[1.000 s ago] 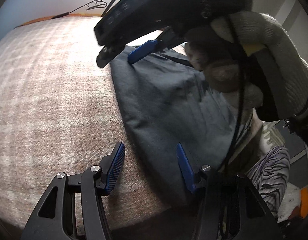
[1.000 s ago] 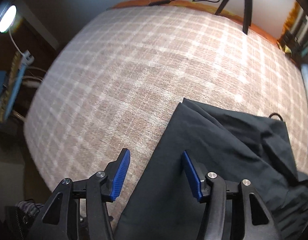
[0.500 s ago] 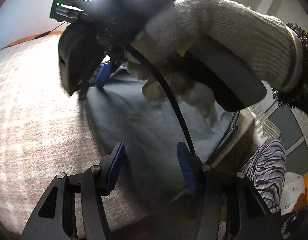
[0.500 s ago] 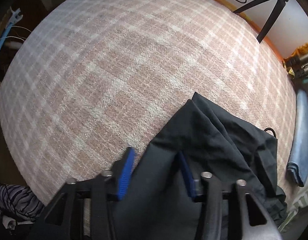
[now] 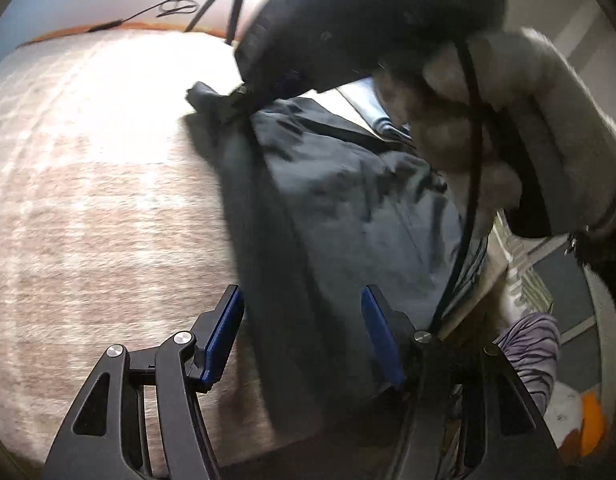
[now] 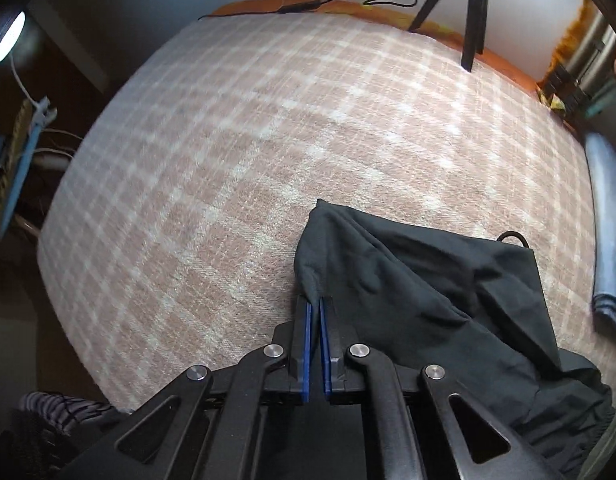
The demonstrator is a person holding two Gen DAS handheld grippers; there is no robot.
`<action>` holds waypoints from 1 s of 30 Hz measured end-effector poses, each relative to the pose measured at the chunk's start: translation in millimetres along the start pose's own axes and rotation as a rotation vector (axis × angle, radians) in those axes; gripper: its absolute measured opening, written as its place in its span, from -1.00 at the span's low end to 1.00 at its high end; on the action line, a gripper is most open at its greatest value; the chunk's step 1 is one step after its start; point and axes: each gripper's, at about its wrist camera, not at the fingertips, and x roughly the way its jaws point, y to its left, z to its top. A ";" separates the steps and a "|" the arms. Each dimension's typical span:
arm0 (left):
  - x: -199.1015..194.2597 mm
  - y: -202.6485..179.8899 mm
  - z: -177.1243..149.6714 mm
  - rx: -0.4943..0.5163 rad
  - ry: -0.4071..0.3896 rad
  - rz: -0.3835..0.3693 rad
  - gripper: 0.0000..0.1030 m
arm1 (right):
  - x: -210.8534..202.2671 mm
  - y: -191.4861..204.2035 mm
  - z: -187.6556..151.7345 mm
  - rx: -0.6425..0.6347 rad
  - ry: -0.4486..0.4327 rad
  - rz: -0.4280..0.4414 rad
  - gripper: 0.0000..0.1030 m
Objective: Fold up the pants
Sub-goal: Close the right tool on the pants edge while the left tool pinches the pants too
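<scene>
- In the right wrist view our right gripper (image 6: pixel 315 308) has just been closing; its blue pads now pinch a fold of the dark, matte pants (image 6: pixel 439 300) at lower centre.
- The pants lie crumpled on the woven checked blanket (image 6: pixel 228 160), running off to the lower right.
- Our left gripper (image 5: pixel 304 332) stands spread over the pants edge without pressing it.
- Only the left view shows the white knitted glove (image 5: pixel 547 128), blurred, at upper right.
</scene>
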 end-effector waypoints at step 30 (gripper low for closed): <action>-12.7 -74.6 24.0 0.235 -0.113 0.008 -0.90 | -51.7 -25.1 -16.5 -0.039 -0.124 -0.031 -1.00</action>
